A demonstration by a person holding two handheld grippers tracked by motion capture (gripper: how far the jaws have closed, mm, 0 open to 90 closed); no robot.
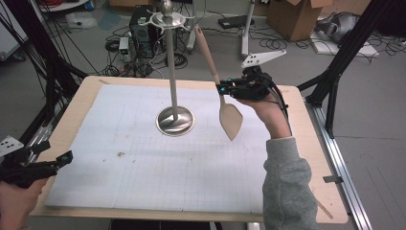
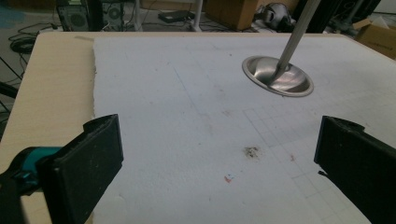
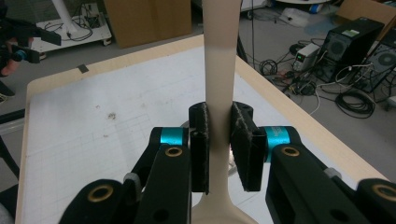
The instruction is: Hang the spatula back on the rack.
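The right gripper [image 1: 225, 88] pinches the handle of a pale wooden spatula [image 1: 231, 120] between its jaws, just above where the handle widens into the blade, holding it in the air over the right part of the surface [image 1: 67, 120] with the blade hanging down and the handle slanting up and away; in the right gripper view the spatula [image 3: 219, 70] runs straight up between the pads. Just left of it a metal stand [image 1: 173, 72] rises upright from its round base on the white gridded mat [image 1: 143, 167]. The left gripper [image 1: 60, 160] hovers at the near left corner with its jaws spread and nothing between them
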